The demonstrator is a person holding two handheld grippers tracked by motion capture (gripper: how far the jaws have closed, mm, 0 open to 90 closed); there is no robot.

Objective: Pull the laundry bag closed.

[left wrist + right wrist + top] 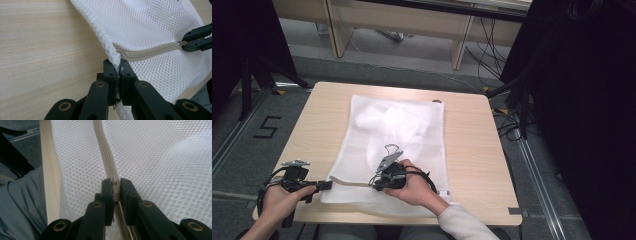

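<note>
High view: a white mesh laundry bag (pixel 397 145) lies flat on a light wooden table (pixel 472 150), its near edge toward the person, with something white bunched inside its far half.
Left gripper: held in the person's left hand (pixel 287 197) at the near left of the table, the left gripper (pixel 328 185) points sideways at the bag's near left corner.
Left gripper's grip: in the left gripper view the left gripper (pixel 118 65) is clenched on the corner edge of the mesh, just beside the end of the beige zipper (pixel 150 51); the fabric runs down between the two black jaws.
Right gripper: held in the person's right hand (pixel 414 187), the right gripper (pixel 374 184) lies on the bag near its near edge, well apart from the left one.
Right gripper's grip: in the right gripper view the right gripper (pixel 115 185) is clenched on the zipper pull (pixel 114 180), with the zipper (pixel 106 150) running straight away from the jaws across the mesh.
Zipper: in the left gripper view it looks closed between the corner and the right gripper's jaws at the right edge.
Bag's place: near and middle of the table, slightly left of centre, its near edge close to the table's near edge.
Sleeve: a pale sleeve (pixel 462 222) covers the right forearm.
</note>
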